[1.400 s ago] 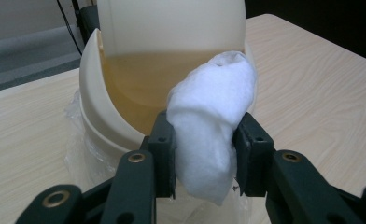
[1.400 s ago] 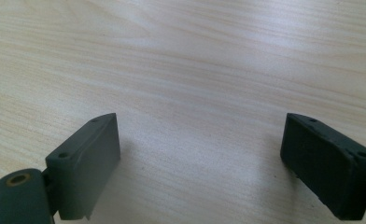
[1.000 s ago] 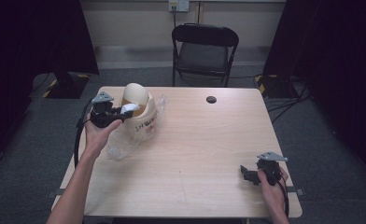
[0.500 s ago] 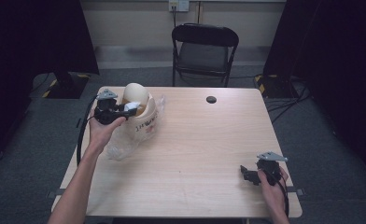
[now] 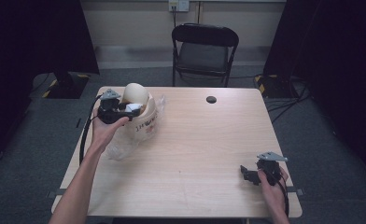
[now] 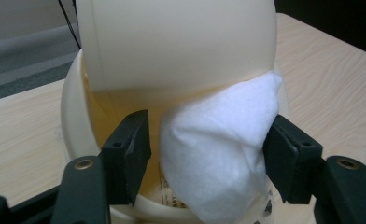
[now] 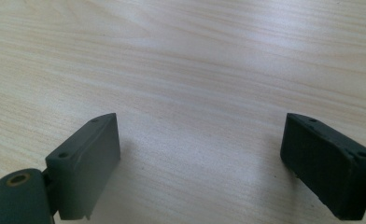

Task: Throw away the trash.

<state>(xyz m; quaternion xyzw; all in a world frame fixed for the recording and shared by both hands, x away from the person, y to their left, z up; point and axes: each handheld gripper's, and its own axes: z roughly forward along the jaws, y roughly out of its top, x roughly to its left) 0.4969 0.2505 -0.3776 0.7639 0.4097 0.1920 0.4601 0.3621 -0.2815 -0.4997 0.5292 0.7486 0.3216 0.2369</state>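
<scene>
Left gripper (image 6: 204,154) jaws just opening, white pouch (image 6: 218,154) between, right gripper (image 7: 200,158) unmoved

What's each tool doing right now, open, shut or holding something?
Left tool: jaws have just been opening around the soft white fabric pouch at the cream plastic tub; one jaw clearly off it.
Right tool: open, empty, over the wooden table.

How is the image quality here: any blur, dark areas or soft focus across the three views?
High view: table evenly lit, surroundings black. Left gripper view: white pouch sharp, cream container bright, nearest jaw bases soft. Right gripper view: wood grain crisp, faint shadows beside the jaws.
</scene>
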